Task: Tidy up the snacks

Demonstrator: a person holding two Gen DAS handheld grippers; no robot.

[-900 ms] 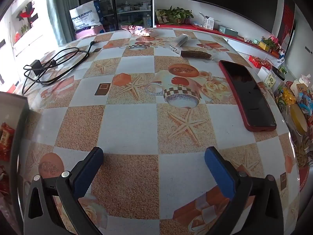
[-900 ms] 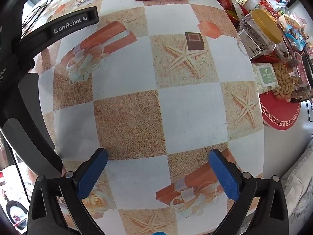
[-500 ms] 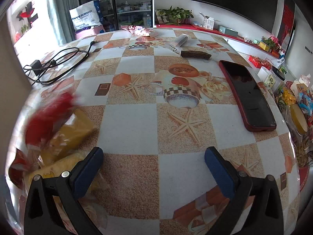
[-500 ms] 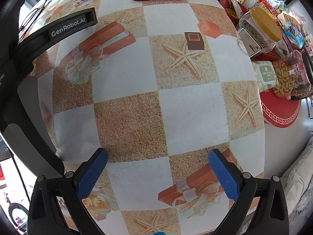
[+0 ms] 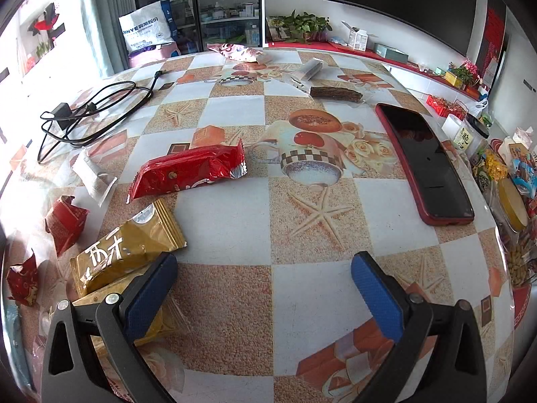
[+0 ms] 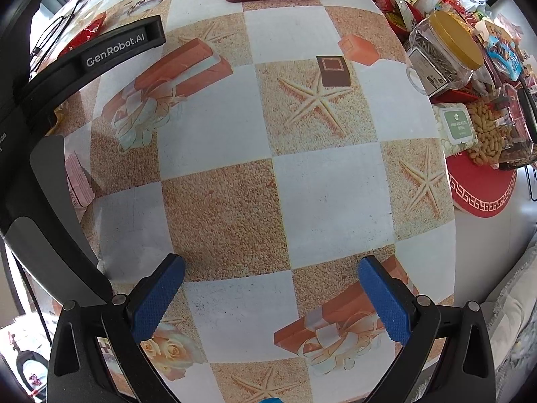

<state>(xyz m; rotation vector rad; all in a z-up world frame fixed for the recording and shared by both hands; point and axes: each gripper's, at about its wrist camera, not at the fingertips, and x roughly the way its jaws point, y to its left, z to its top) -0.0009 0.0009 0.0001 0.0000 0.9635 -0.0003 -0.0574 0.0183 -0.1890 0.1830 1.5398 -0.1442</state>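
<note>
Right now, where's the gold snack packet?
In the left wrist view, the gold snack packet lies flat at lower left, just beyond the left gripper, below the red snack packet.

I see a checkered tabletop [image 5: 235, 221] printed with starfish. On its left side lie a red snack packet [image 5: 188, 171], a gold snack packet [image 5: 124, 252] just in front of it, small red wrappers [image 5: 63, 223] and a coiled black cable [image 5: 90, 110]. A red phone [image 5: 424, 163] lies on the right, a dark wrapped bar [image 5: 335, 93] farther back, and jars of snacks [image 6: 443, 50] crowd the right edge.
</note>
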